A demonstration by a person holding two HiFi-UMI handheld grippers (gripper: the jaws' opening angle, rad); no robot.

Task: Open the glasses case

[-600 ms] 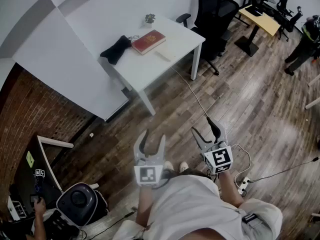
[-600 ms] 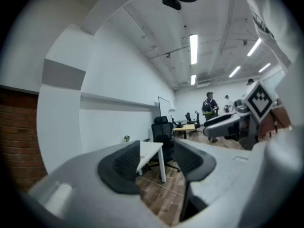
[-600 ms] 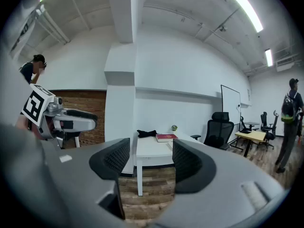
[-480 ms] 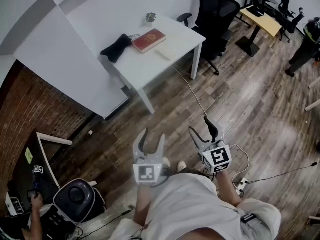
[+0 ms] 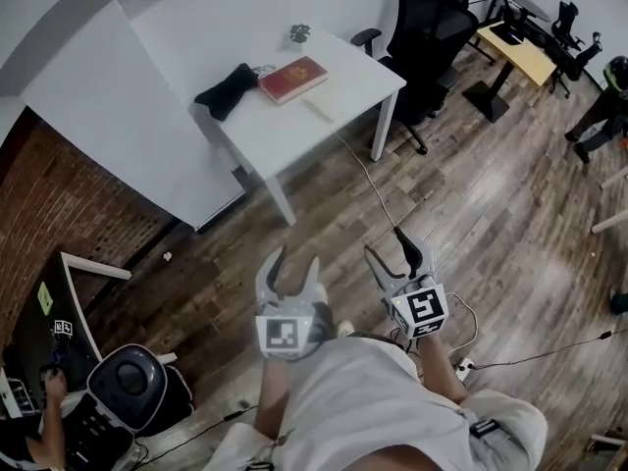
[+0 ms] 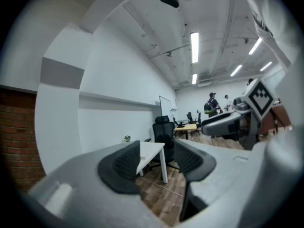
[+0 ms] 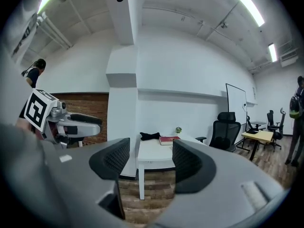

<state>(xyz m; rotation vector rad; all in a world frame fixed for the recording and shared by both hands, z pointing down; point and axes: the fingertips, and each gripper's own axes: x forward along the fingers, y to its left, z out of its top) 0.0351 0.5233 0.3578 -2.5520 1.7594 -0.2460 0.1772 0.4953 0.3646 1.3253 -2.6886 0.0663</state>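
A white table (image 5: pixel 339 81) stands a few steps ahead on the wood floor. On it lie a black soft object (image 5: pixel 226 91), a red book (image 5: pixel 291 78), a slim pale item (image 5: pixel 317 109) and a small plant (image 5: pixel 299 33). I cannot tell which of these is the glasses case. My left gripper (image 5: pixel 294 263) and right gripper (image 5: pixel 392 248) are held out at waist height, far short of the table, both open with nothing between the jaws. The right gripper view looks between its jaws (image 7: pixel 146 163) at the table (image 7: pixel 154 151). The left gripper (image 6: pixel 156 163) looks past the table's corner (image 6: pixel 152 151).
A black office chair (image 5: pixel 427 27) stands right of the table. A cable (image 5: pixel 378 189) runs along the floor to a power strip (image 5: pixel 461 366). A black round device (image 5: pixel 132 381) sits at the lower left. Farther right are a wooden desk (image 5: pixel 520 47) and a person (image 5: pixel 603 106).
Both grippers keep their open pose in front of the body. The head view has shifted slightly, so the floor items at lower left slid leftward and the grippers sit a little lower.
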